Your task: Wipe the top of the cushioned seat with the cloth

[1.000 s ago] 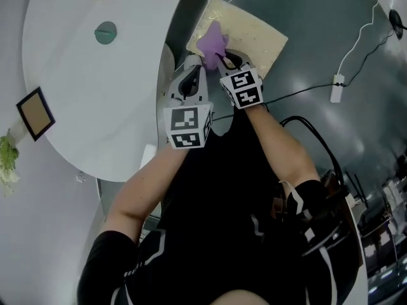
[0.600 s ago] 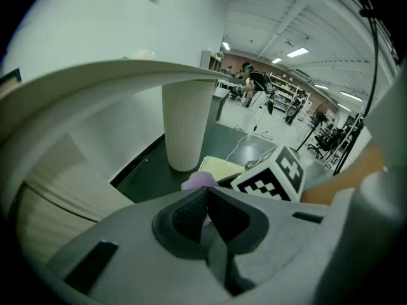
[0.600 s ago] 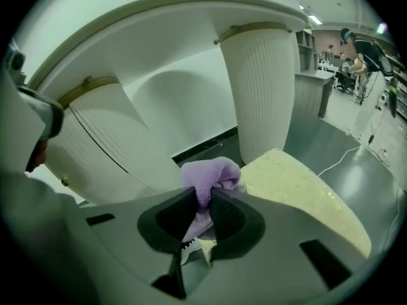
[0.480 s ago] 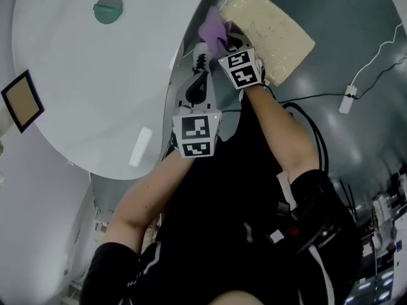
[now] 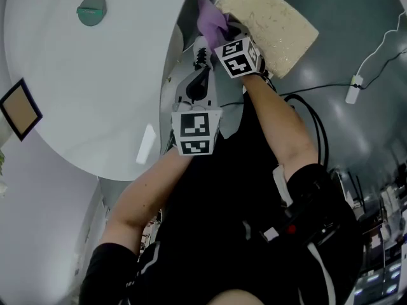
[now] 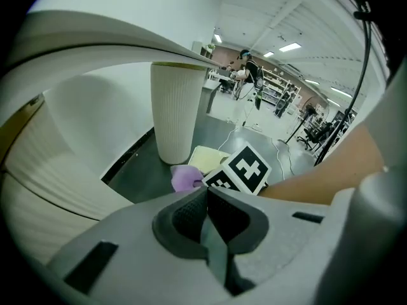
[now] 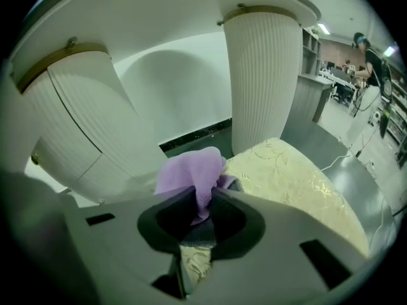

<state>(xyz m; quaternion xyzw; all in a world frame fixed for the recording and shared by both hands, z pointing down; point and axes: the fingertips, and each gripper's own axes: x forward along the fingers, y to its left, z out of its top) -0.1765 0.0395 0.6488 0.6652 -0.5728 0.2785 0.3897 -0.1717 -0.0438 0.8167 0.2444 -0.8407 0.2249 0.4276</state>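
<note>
A cream cushioned seat [image 5: 273,24] with a leafy pattern stands on the dark floor beside the white round table; it also fills the right of the right gripper view [image 7: 299,183]. My right gripper [image 5: 222,29] is shut on a purple cloth [image 5: 210,16], which bunches up from its jaws [image 7: 191,173] at the seat's near left edge. My left gripper [image 5: 202,54] hangs just behind and left of the right one, its jaws pressed together on nothing [image 6: 206,211]. The purple cloth [image 6: 186,178] and cream seat [image 6: 206,159] show beyond it.
The white round table [image 5: 95,75] overhangs at left, carrying a green disc [image 5: 91,10] and a framed card [image 5: 20,110]. Two ribbed white table legs [image 7: 261,75] rise beside the seat. White cables [image 5: 375,49] and a black cable [image 5: 305,94] lie on the floor at right.
The right gripper with the cloth has slid from the seat's middle front toward its left edge near the table. The left gripper has stayed close behind it, and the head view has shifted.
</note>
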